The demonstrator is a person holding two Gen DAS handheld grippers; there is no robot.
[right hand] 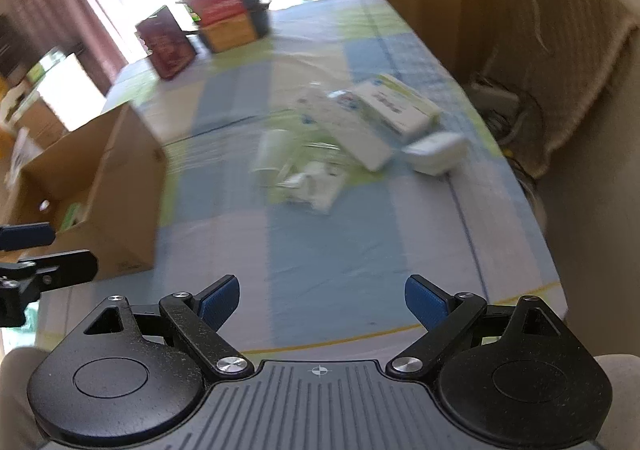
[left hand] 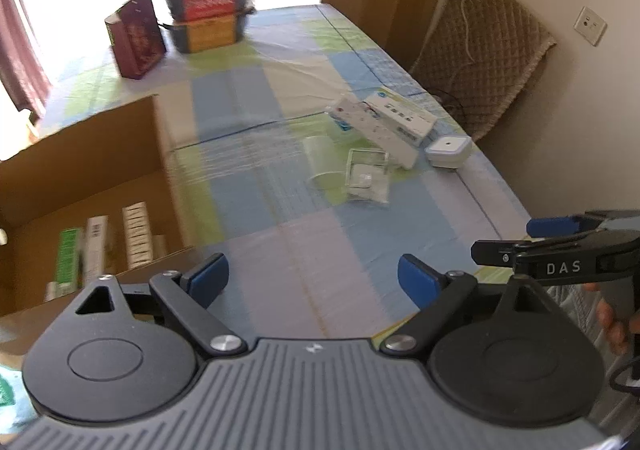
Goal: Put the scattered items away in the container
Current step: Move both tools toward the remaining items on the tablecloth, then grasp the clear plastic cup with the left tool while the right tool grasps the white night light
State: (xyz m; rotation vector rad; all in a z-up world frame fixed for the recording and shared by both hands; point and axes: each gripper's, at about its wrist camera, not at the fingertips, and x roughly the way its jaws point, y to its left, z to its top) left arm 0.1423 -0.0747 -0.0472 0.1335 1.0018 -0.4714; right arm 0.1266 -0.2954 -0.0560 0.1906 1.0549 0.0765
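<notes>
A brown cardboard box (left hand: 86, 173) stands open on the table's left side, with several upright packets (left hand: 100, 246) inside. Scattered at the middle right lie white medicine boxes (left hand: 390, 125), a small white square case (left hand: 447, 149), a clear plastic cup (left hand: 322, 161) and a clear bag (left hand: 366, 179). My left gripper (left hand: 314, 282) hovers open over the near table, beside the box, holding nothing. My right gripper (right hand: 322, 302) is open too, above the near edge; the same pile (right hand: 352, 137) lies ahead of it, blurred. The box (right hand: 92, 185) is on its left.
At the far end stand a dark red box (left hand: 136, 35) and two stacked dark containers (left hand: 208, 15). A quilted chair (left hand: 480, 53) sits along the table's right edge, under wall sockets. The checked tablecloth (left hand: 280, 209) covers the table. A hand (left hand: 612, 322) holds the right gripper.
</notes>
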